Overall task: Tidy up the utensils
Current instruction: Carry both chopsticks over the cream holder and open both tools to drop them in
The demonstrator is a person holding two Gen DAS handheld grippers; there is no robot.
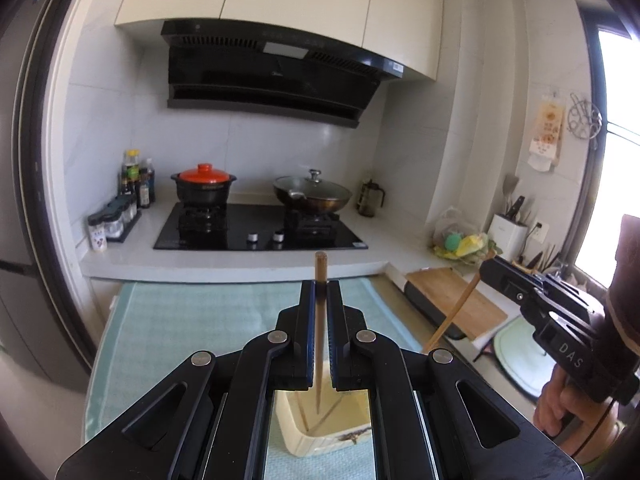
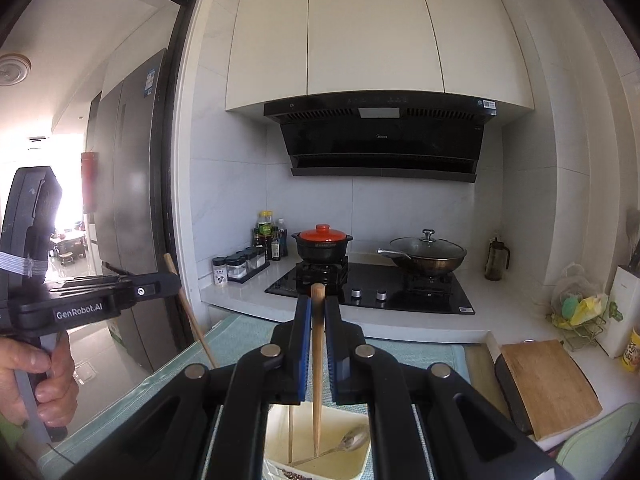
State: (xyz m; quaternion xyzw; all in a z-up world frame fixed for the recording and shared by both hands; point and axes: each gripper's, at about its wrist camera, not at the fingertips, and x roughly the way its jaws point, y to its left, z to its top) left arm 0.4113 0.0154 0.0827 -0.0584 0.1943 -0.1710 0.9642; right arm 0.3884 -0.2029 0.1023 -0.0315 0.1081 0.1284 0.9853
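Left gripper (image 1: 320, 280) clenched on dark-tipped chopstick (image 1: 320, 336), right gripper (image 2: 317, 312) on pale chopstick (image 2: 317, 360); both above cream tray (image 2: 356, 464).

Bright daylight, blown-out window (image 1: 618, 184) and doorway (image 2: 68, 208), heavy fisheye bending, dark vignetted corners.

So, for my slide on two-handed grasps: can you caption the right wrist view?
Right claw shut on a wooden chopstick above a cream tray holding a spoon.
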